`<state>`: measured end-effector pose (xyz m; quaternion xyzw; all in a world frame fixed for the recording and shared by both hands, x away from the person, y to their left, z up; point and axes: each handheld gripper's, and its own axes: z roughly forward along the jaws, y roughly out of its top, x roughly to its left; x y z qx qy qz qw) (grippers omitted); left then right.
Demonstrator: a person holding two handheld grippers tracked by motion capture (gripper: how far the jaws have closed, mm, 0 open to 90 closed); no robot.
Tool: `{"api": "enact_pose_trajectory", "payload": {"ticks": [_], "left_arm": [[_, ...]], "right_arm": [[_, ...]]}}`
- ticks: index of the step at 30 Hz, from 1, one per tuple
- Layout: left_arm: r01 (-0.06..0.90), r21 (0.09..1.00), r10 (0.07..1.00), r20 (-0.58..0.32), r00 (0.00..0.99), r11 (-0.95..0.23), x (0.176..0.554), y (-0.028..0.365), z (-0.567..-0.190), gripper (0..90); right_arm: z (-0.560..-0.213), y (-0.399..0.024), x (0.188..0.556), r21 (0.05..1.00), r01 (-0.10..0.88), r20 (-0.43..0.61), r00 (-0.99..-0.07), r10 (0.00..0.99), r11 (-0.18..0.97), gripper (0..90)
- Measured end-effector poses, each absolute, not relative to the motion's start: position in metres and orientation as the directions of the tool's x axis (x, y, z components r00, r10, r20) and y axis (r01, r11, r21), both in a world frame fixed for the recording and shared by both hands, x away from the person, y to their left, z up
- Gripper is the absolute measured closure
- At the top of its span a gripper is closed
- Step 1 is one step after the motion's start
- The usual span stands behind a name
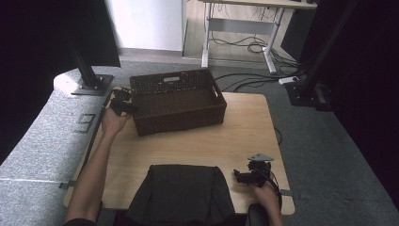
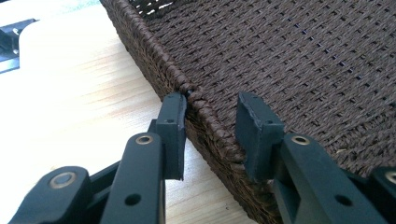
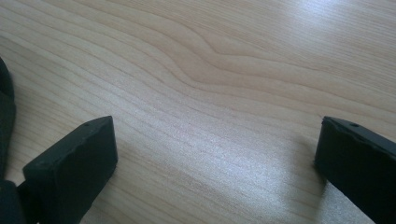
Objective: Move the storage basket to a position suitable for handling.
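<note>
One brown wicker basket (image 1: pixel 176 101) is sitting at the far side of the wooden table (image 1: pixel 188 146), and one dark folded cloth (image 1: pixel 181 193) is lying at the near edge. The left gripper (image 2: pixel 210 123) is straddling the basket's left rim, jaws partly apart, one touching the outside. The right gripper (image 3: pixel 215 163) is hovering low over bare wood, jaws spread wide, gripping nothing.

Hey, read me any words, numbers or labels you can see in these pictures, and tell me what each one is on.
"9": a large dark figure on the grey floor mat left of the table; it reads as a 9, perhaps turned.
The pale label on the wicker basket: too small to read.
No other text is legible.
</note>
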<state>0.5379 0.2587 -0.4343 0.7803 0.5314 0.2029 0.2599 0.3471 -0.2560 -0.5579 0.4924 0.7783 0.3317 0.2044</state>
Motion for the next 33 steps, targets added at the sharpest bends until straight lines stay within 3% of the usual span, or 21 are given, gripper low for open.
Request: {"api": "enact_pose_trajectory", "payload": {"ticks": [16,33], "left_arm": [[0.710,0.615,0.917,0.054,0.396,-0.343,0.532,0.256,-0.434,66.4],[0.683,0.641,0.893,0.005,0.451,-0.349,0.519,0.256,-0.437,66.8]], "right_arm": [[-0.558,-0.256,0.347,0.717,0.631,0.008,-0.431,0.902,0.295,0.0],[-0.558,-0.256,0.347,0.717,0.631,0.009,-0.431,0.902,0.295,0.0]]}}
